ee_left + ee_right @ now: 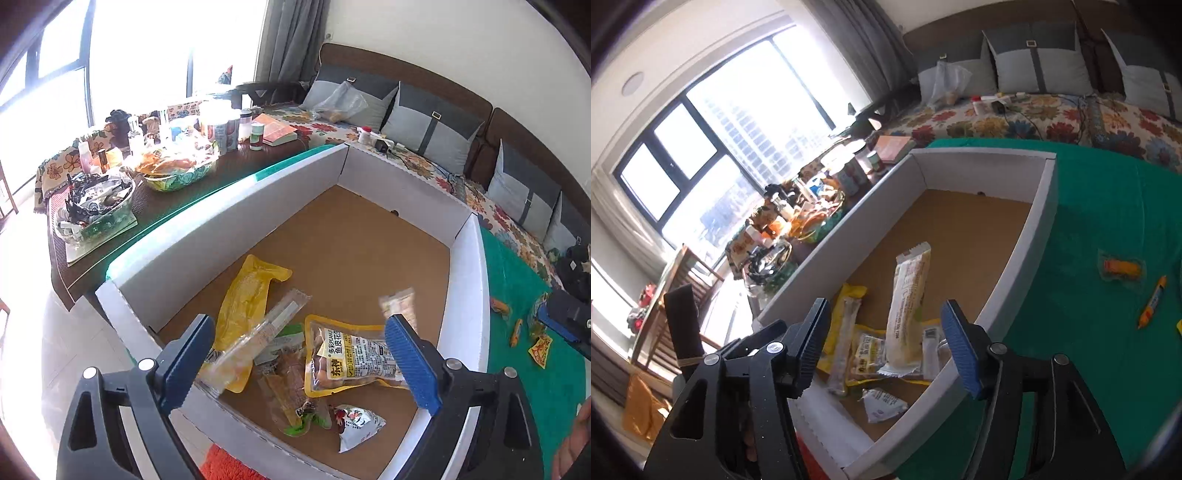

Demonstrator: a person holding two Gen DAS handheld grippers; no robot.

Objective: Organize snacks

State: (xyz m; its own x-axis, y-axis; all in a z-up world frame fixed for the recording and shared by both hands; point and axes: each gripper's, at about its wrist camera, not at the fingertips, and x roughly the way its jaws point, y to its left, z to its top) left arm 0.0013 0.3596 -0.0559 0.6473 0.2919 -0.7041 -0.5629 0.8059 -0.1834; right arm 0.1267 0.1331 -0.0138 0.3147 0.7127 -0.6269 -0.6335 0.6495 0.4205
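A green cloth-covered bench carries a large white cardboard box with a brown floor, open at the top and filling most of both wrist views. Behind it runs a sofa with a floral cover and grey cushions, and to the box's left stands a dark side table crowded with bottles, jars and glass bowls.

The snacks lie heaped at the near end of the box. The largest is a long yellow plastic pouch, lying flat with a long clear wrapper across it. Beside these sits a yellow-edged peanut packet with printed lettering, flat on the brown floor. A long pale wrapped bar lies over the heap in the right wrist view; in the left view it shows only as a blur near the blue pad. A small white triangular packet rests nearest the front wall, just beside a small green-trimmed clear sachet.

Outside the box, on the green cloth to its right, lie a clear sachet with orange contents and a small orange tube, apart from each other.

The left gripper hangs over the heap with its fingers wide apart and nothing between them. The right gripper also has its fingers apart, holding nothing, above the same near end of the box.
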